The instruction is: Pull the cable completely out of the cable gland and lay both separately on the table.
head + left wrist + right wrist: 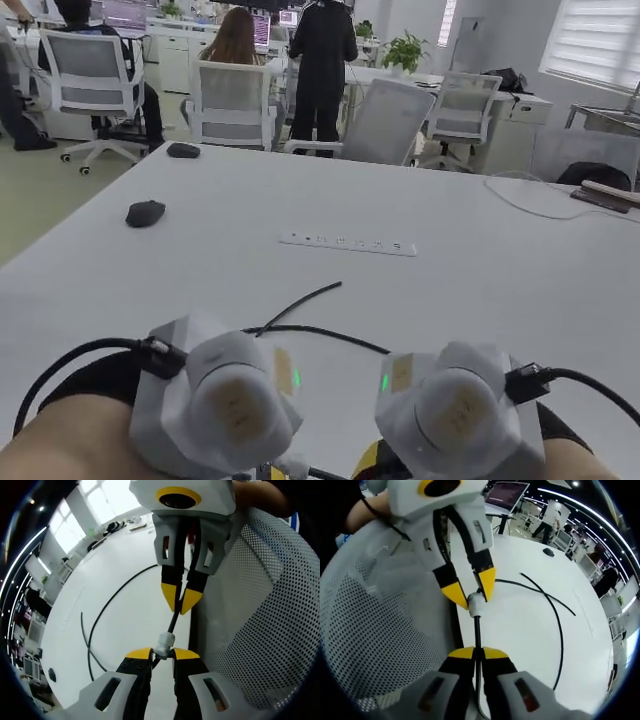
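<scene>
— Grippers, pair, nearest entry: your left gripper (161,654) and right gripper (478,653) meet nose to nose, low over the near edge of the table (450,290).
— Table, contents?
— White top. Slack of the cable (320,329) lies on it in a loose curve, free end pointing away from you. Nothing is laid down separately yet, by my reading.
— Cable, held portion?
— Black, straight, a short span between your two grippers. Your right jaws are pressed together on it, just beside the gland (164,642).
— Gland?
— Small, white, pinched between your left jaws and held off the table, with the cable entering it on the right-gripper side.
— Which way to pull?
— Long axis of the cable runs straight from one gripper to the other, in line with both sets of jaws. The gland sits at the left end; the cable leaves it toward your right. My judgement: draw your hands apart along that line, right carrying cable, left keeping gland. A sideways pull could bind it in the bore.
</scene>
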Available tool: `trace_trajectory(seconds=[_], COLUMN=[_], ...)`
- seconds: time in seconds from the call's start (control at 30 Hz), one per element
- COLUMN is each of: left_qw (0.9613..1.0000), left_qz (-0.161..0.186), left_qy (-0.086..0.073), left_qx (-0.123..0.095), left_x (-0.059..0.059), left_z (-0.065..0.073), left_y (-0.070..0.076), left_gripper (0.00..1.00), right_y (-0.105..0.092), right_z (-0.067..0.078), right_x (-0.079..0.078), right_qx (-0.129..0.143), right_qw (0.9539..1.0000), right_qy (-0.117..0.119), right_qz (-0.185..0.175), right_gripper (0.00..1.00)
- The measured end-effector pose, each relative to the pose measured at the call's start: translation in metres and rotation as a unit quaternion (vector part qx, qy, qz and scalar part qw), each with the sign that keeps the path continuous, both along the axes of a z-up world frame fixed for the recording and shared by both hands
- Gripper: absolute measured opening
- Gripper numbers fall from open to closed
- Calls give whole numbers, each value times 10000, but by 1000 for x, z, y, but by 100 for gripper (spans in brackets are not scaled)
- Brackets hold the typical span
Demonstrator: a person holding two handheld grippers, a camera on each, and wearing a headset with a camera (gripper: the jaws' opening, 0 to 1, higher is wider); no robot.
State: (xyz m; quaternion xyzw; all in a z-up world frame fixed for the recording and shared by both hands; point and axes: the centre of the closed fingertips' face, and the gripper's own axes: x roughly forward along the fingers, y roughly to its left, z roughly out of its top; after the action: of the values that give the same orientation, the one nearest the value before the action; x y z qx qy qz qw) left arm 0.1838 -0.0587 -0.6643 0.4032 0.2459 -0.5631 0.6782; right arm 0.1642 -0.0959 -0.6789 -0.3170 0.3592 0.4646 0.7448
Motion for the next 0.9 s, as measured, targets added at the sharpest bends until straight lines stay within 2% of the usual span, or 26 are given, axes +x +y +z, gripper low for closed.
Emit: trace_trajectory(seconds=[0.13,0.2,0.3,0.37,0.53,0.67,0.73,0.77,0.8,0.83,0.9], left_qw=[10000,10000,9999,9999,9998,9996,9997,9997,9998,9998,9995], left_qz=[38,67,97,103,140,241,203,187,183,165,187], left_qy=[-76,-55,-116,-99,-115,-49,-66,-76,-100,-118,-96], left_qx=[23,-40,-27,-42,-21,-147,-132,-107,-55,-61,-227], left_x=[3,4,6,6,6,9,6,5,5,6,7], left_z=[2,4,4,4,4,7,7,6,5,6,11], left_y=[2,2,2,2,4,6,5,5,6,6,4], left_gripper=[16,16,16,16,16,16,16,16,16,16,16], right_y=[-6,-7,-9,-12,-25,-26,-26,-26,-22,-19,-13], right_z=[-3,-3,-3,-5,-12,-12,-15,-17,-18,-17,-14], right_x=[2,3,5,4,4,4,0,-4,-5,-6,-6], right_qx=[-206,-218,-217,-260,-603,-591,-643,-752,-828,-797,-628], right_qw=[9998,9997,9997,9995,9979,9976,9975,9970,9962,9964,9979], right_qy=[-56,-45,-18,-2,1,65,151,183,61,34,88], right_qz=[-11,-42,-116,-162,-234,-347,-256,-69,254,285,136], right_gripper=[3,3,3,3,3,3,3,3,4,7,14])
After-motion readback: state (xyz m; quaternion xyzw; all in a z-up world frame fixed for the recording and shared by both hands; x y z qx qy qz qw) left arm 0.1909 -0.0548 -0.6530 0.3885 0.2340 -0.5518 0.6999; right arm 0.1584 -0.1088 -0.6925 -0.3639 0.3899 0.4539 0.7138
